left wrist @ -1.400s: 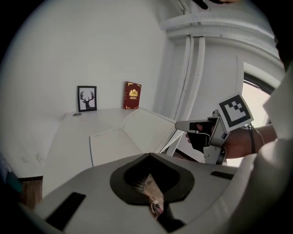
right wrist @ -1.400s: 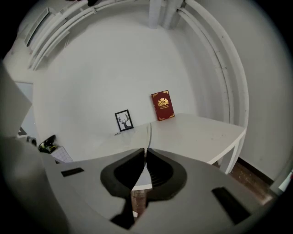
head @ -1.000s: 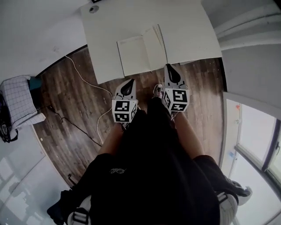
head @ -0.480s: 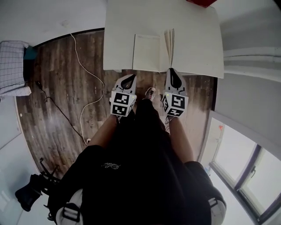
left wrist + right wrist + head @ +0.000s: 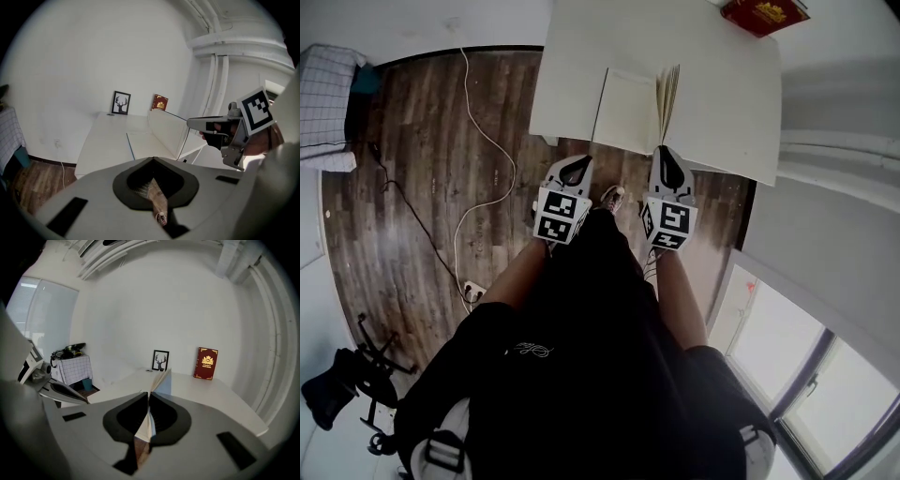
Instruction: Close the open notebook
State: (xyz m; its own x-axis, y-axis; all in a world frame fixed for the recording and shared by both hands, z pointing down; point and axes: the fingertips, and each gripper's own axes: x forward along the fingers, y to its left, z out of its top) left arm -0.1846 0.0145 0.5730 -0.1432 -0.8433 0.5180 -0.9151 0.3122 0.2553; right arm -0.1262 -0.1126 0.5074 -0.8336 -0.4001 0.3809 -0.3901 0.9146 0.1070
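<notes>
White table (image 5: 722, 112) lies directly ahead of both grippers, its near edge just beyond their tips. Wooden floor (image 5: 422, 169) extends to the left of the left gripper (image 5: 577, 161), with a pale cable (image 5: 487, 141) trailing across it and a checked cloth (image 5: 323, 70) well beyond.

Open notebook (image 5: 628, 111) sits at the table's near edge. Its left page lies flat ahead of the left gripper, and its right-hand leaves stand upright.

The right gripper (image 5: 668, 155) has its jaws nearly together, pinching the lower edge of those raised leaves. The leaves rise straight ahead of it and screen part of the table behind. The left gripper's jaws are drawn together with nothing between them, short of the notebook.

A red book (image 5: 206, 363) stands upright beyond and to the right of the right gripper. It bears a gold emblem and gold lettering too small to read. A framed deer-head print (image 5: 160, 361) stands beside it. The cubes (image 5: 670, 223) carry black-and-white square markers only.
</notes>
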